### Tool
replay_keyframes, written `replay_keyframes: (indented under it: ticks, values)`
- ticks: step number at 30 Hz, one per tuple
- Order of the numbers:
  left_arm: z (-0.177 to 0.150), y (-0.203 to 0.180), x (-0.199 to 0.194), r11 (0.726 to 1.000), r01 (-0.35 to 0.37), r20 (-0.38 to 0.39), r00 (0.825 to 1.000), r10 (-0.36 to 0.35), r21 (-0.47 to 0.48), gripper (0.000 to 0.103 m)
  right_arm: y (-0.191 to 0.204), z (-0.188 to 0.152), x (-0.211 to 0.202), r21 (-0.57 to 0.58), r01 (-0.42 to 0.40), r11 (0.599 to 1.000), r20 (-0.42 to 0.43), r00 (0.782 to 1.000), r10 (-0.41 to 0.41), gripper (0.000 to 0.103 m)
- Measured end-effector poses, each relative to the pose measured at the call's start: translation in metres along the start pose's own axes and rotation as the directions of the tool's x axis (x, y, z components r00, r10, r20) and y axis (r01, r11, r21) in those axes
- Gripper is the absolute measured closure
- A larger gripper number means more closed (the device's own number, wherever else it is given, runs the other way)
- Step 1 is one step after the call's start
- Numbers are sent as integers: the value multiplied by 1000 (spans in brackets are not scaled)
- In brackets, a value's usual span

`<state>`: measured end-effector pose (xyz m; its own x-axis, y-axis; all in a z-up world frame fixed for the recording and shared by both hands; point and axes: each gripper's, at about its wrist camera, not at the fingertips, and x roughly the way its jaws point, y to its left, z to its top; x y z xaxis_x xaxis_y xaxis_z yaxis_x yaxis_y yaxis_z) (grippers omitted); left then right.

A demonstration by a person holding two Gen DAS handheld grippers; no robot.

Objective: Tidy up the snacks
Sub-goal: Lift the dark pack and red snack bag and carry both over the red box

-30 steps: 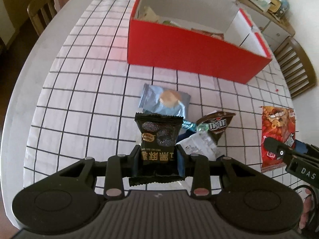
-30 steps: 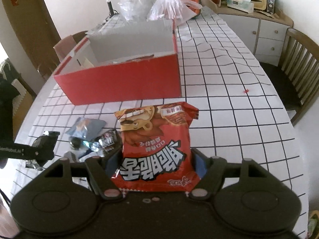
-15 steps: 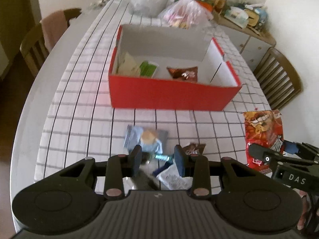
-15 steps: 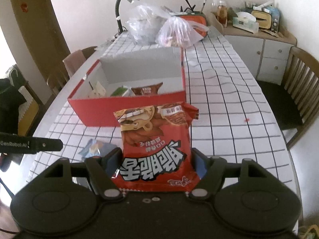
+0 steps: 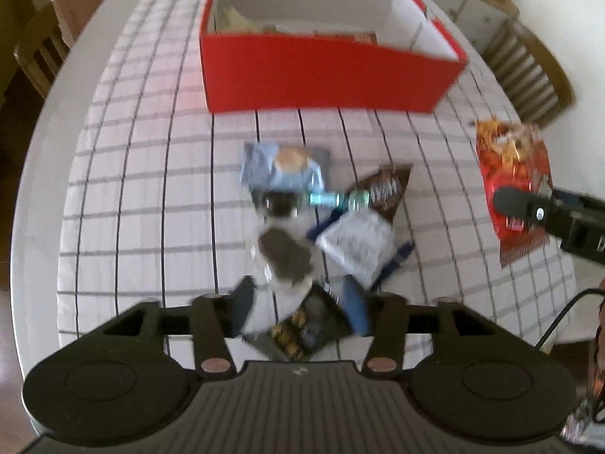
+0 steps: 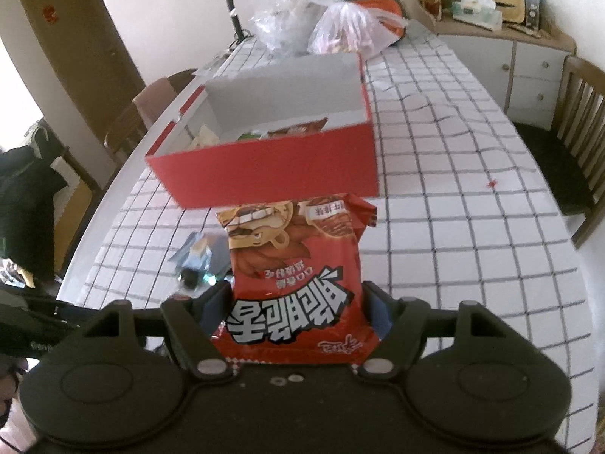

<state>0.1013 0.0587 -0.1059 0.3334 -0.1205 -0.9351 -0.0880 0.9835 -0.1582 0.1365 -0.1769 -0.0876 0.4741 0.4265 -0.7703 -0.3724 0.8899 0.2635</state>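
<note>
My left gripper (image 5: pixel 298 302) hangs over a heap of small snack packets on the checked tablecloth, and its jaws are opening. A black packet with gold print (image 5: pixel 302 335) lies loose and tilted low between the fingers; the pads stand clear of it. This view is blurred. Ahead lie a whitish packet (image 5: pixel 287 261), a light blue packet (image 5: pixel 283 166), a brown packet (image 5: pixel 389 189) and a white packet (image 5: pixel 355 242). The red box (image 5: pixel 321 72) stands beyond with some snacks inside. My right gripper (image 6: pixel 295 302) is shut on a red chip bag (image 6: pixel 295 265), held upright before the red box (image 6: pixel 264 174).
Two filled plastic bags (image 6: pixel 321 26) and a desk lamp (image 6: pixel 242 0) stand behind the box. Wooden chairs (image 6: pixel 582 121) flank the table, and a cabinet (image 6: pixel 529 64) is at the far right. The table edge (image 5: pixel 34 189) curves close on the left.
The left jaws have spread, and the black packet they gripped upright now sits low and tilted between them. The left view rose, then dropped back towards the heap. The right gripper still holds the red bag.
</note>
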Motion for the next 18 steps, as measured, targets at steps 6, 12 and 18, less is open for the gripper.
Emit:
replay_keyframes:
  ticks: [6,12,18]
  values:
    - [-21,-3,11,990,67,-46,997,-62,122,39,6,-20,0,20,-7,1000,-30,1000,8,30]
    - [-34,-13,23,968,62,-63,997,-48,245,39,15,-38,4,26,-11,1000,-54,998,12,30]
    - [-37,-17,39,946,27,-74,997,-3,324,39,19,-47,4,28,-9,1000,-65,998,11,30]
